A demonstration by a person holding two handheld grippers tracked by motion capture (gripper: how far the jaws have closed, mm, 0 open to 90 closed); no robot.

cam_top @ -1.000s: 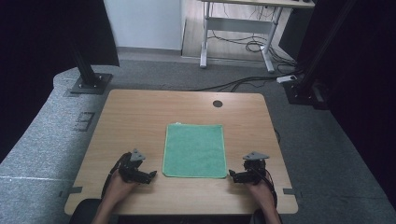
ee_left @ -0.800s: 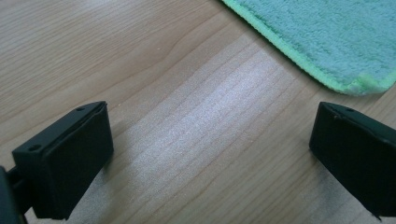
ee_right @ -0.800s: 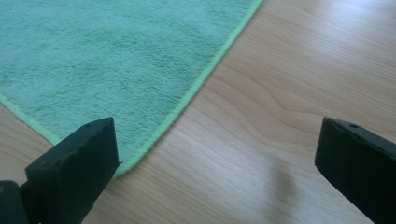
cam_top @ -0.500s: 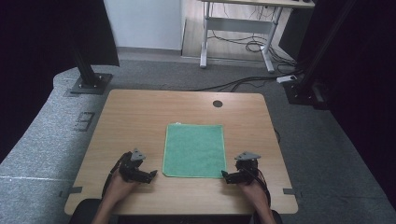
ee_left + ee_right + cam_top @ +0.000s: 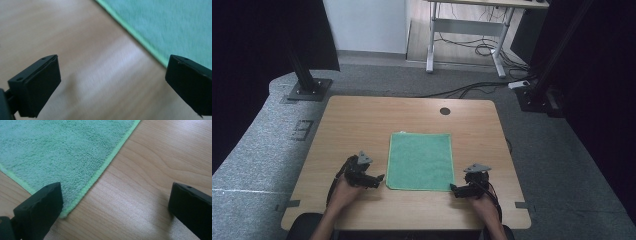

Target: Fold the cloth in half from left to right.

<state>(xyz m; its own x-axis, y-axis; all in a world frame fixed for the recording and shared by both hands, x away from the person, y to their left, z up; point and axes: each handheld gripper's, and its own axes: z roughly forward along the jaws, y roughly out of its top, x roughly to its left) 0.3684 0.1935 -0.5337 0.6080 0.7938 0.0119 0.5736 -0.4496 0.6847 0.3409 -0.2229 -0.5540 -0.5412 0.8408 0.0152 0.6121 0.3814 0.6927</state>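
High view first: a green cloth (image 5: pixel 420 161) lies flat in the middle of the wooden table (image 5: pixel 362 120), its long sides running away from the person and its short near edge lying between the two hands. The left gripper (image 5: pixel 373 181) sits just off the near left corner of the cloth, pointing inward toward it, and the right gripper (image 5: pixel 454 189) sits at the near right corner, also pointing inward. Each corner has its own gripper close by, so neither hand needs to cross over.

Left gripper view shows the jaws spread wide with bare wood between them; the cloth's bright hem (image 5: pixel 136 35) runs diagonally above, and one jaw overlaps the cloth's edge in the frame. The picture is blurred, so whether that jaw touches the fabric is hard to say.

Right gripper view also shows wide-open jaws holding nothing. The cloth's corner (image 5: pixel 65 213) lies just beside one jaw, and the hem runs up and away from it, with plain wood under the gap.

Judging from this, the coming move is likely a pinch at both near corners, and it turns on each gripper sliding a little inward so the corner lies between its jaws rather than beside one of them
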